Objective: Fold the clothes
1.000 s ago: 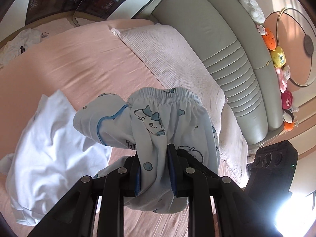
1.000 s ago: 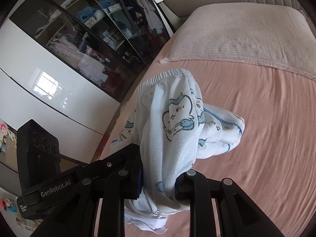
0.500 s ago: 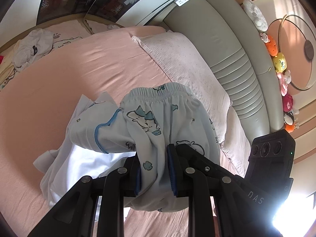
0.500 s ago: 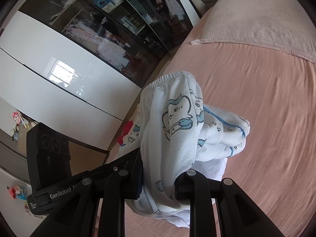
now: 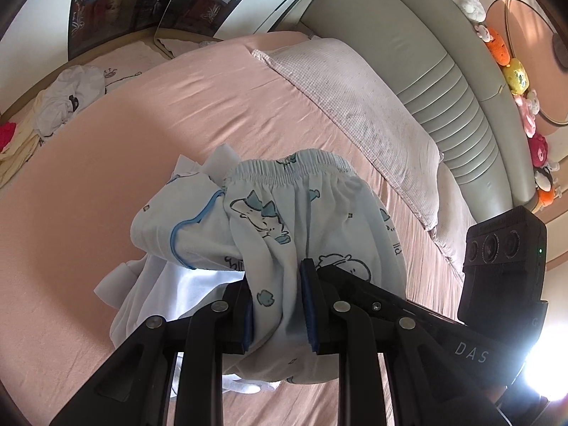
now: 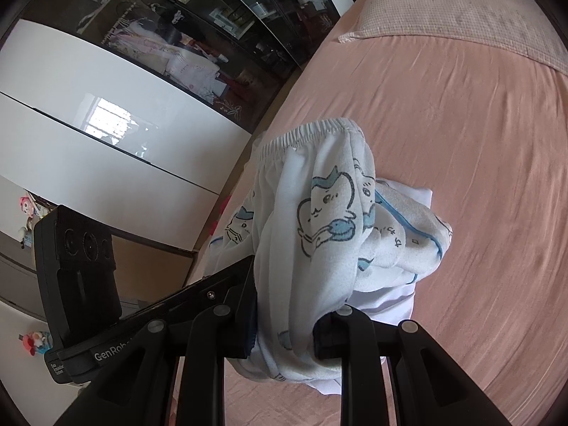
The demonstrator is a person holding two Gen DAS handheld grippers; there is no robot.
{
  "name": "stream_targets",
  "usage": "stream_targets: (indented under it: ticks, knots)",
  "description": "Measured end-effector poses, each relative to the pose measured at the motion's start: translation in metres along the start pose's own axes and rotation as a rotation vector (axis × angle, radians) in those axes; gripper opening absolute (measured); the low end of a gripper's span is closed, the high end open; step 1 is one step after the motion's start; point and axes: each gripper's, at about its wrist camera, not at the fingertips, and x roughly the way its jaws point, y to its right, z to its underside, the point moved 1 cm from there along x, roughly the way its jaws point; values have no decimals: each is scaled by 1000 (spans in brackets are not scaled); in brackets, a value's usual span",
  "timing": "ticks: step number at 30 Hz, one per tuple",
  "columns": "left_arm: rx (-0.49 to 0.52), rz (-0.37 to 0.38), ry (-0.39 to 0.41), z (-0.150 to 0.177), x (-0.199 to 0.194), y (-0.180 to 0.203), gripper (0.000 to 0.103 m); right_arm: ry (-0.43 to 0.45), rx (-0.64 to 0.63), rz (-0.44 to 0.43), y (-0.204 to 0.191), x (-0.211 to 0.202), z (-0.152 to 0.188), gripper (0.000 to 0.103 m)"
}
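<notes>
Lowered toward the bed (image 5: 220, 106), pants (image 5: 291, 227) stay pinched, waistband outward.

Bed: pink sheet (image 5: 170, 113), checked pillow (image 5: 358, 106) at its head
Headboard: grey, padded, ribbed (image 5: 458, 113)
Ledge: row of plush toys (image 5: 514, 74)
Wardrobe: dark glass doors (image 6: 220, 35), white panels (image 6: 106, 135) reflecting a window
Light: bright daylight

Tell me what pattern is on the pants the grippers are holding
Pale blue pants printed with blue cartoon animals; clearest in the right wrist view.
</notes>
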Motion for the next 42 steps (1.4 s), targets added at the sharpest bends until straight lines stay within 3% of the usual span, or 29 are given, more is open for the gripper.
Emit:
stream_targets:
  ticks: [12, 17, 23, 30, 33, 34, 37, 42]
  knots:
    - [86, -112, -7, 16, 12, -12, 19, -85, -26, 41, 15, 28, 17, 23]
    - [70, -93, -32, 19, 16, -22, 19, -117, -8, 48, 28, 32, 22, 24]
    - [119, -111, -20, 22, 15, -23, 24, -138, -6, 32, 34, 32, 19, 28]
    - [88, -73, -40, 19, 9, -28, 24, -166, -27, 47, 45, 20, 18, 40]
    - [57, -79, 3, 16, -3, -29, 23, -139, 6, -21, 53, 5, 10, 41]
    - [64, -86, 22, 15, -8, -28, 23, -125, 4, -6, 56, 0, 5, 41]
    - [123, -122, 43, 12, -18, -20, 23, -64, 25, 25, 67, -17, -8, 41]
    - [224, -204, 56, 13, -23, -4, 23, 56, 67, -41, 70, -44, -27, 41]
